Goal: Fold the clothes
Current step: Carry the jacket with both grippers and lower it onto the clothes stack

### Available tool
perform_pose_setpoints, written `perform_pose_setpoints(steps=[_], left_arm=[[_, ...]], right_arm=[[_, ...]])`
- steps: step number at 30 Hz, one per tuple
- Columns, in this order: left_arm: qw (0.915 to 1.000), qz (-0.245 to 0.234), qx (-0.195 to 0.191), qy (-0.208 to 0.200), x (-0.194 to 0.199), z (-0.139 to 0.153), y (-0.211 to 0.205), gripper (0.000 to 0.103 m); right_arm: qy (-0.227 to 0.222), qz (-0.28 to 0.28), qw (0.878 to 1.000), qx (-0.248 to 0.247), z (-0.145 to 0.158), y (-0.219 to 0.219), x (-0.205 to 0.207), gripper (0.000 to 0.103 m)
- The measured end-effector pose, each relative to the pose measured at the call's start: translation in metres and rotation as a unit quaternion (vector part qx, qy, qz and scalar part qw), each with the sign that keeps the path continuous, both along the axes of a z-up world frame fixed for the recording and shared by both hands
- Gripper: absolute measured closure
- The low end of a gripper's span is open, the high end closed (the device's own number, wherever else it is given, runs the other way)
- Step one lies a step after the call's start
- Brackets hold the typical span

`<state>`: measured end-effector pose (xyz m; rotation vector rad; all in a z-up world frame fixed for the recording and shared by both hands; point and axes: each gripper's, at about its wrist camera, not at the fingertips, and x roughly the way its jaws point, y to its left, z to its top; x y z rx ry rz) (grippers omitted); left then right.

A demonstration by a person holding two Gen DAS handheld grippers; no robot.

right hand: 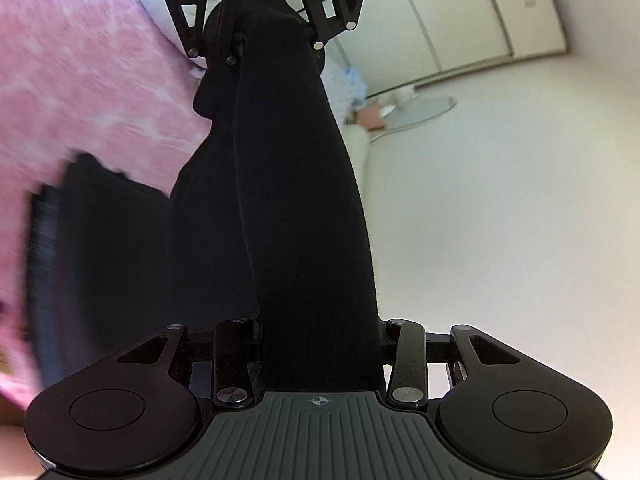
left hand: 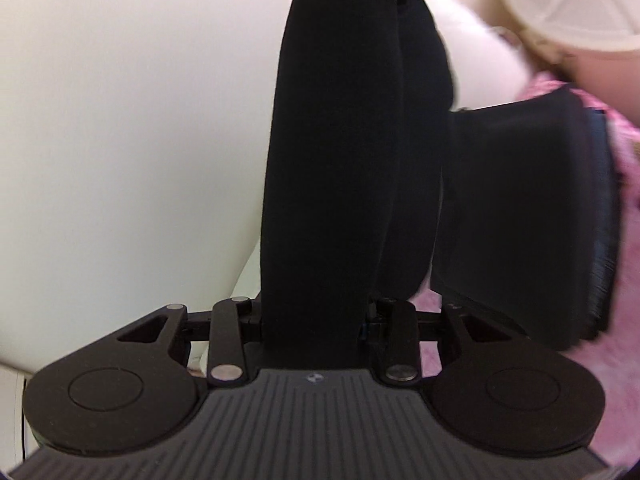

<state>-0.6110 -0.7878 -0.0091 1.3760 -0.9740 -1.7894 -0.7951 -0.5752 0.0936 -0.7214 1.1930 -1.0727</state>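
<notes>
Fabric fills the middle of both wrist views: a black ribbed garment [left hand: 340, 160] is stretched taut in the air between the two tools. The left claw [left hand: 316, 320] is closed on one end of it, the cloth running straight out from between its fingers. The right claw [right hand: 320, 344] is clamped on the opposite end in the same way. Each camera looks along the stretched cloth to the other tool at the top of its picture.

A looser part of the same black garment hangs off to one side, ending in a wider ribbed edge that droops toward the pink bedspread [right hand: 80, 80]. Both views are blurred there, so whether that hanging part touches the bed cannot be told. Pale wall and ceiling lie behind. A round light fixture [left hand: 568, 4] shows at the upper right of the left view.

As to progress, the garment is lifted clear and pulled into a narrow band, with at least two layers lying side by side along its length. That could be a lengthwise fold already made and held, or simply cloth bunched by the pull. No flat, finished fold on the bed is visible. The piece would need laying down and squaring before it counts as folded.
</notes>
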Motion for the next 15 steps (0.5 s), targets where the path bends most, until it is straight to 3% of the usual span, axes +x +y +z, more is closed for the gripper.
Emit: perform_pose_setpoints(steps=[2,4,6,9,10,15], left_arm=[[0.9999,0.015,0.003,0.001,-0.013,-0.04,-0.012,0.07],[0.9991,0.028,0.031,-0.01,-0.021,-0.101,-0.016,0.068],[0.9968,0.041,0.063,-0.029,-0.024,-0.159,-0.015,0.067],[0.9946,0.056,0.081,-0.033,-0.022,-0.198,-0.006,0.065],[0.9937,0.061,0.087,-0.034,-0.021,-0.21,-0.002,0.064],[0.9965,0.027,0.074,-0.028,-0.008,-0.203,0.016,0.054]], right_arm=[[-0.006,0.002,1.0,-0.006,-0.03,-0.018,-0.015,0.062],[-0.007,0.009,1.0,0.003,-0.076,-0.028,-0.027,0.061],[-0.002,0.023,0.999,0.046,-0.135,-0.031,-0.033,0.061],[0.002,0.051,0.991,0.122,-0.202,-0.027,-0.036,0.061],[0.008,0.059,0.991,0.118,-0.213,-0.021,-0.036,0.059],[0.002,0.04,0.995,0.091,-0.212,0.0,-0.049,0.051]])
